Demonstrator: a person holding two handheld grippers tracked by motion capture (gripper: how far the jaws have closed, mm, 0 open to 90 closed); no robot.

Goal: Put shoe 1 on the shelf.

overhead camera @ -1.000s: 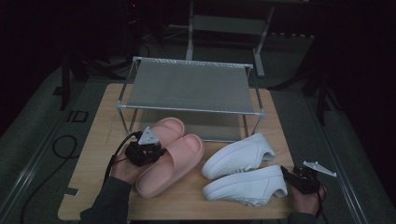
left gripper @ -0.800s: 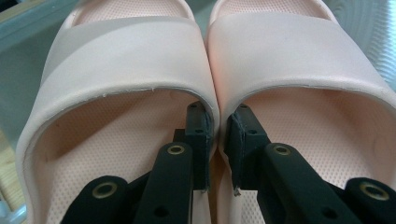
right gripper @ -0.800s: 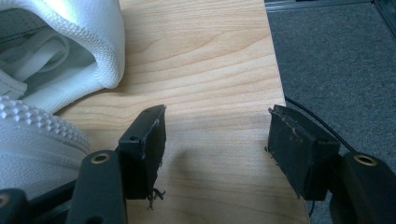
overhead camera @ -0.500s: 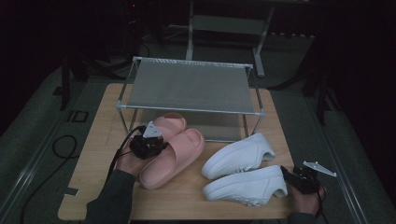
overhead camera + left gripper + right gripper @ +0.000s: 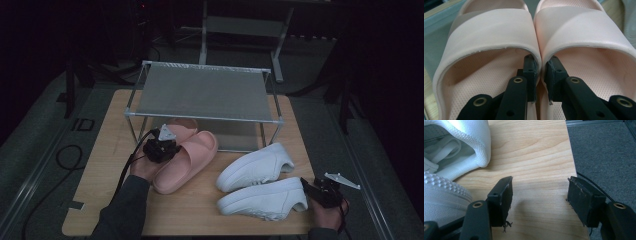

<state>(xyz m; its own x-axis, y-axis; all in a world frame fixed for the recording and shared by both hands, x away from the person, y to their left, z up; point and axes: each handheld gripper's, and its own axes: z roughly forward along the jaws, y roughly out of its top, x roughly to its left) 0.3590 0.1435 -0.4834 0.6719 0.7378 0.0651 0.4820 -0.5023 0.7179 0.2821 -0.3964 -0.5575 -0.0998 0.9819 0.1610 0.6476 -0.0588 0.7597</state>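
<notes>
My left gripper pinches both pink slippers together.
My right gripper gapes empty beside the white sneakers, all on the wooden board before the metal rack.

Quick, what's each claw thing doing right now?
Left gripper: shut, pinching the inner walls of the two pink foam slides together.
Right gripper: open, empty, over the wooden board.

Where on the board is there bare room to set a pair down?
The rack's top shelf is bare. So is the wooden board left of the pink slippers. It is crowded between the slippers and the white sneakers.
</notes>
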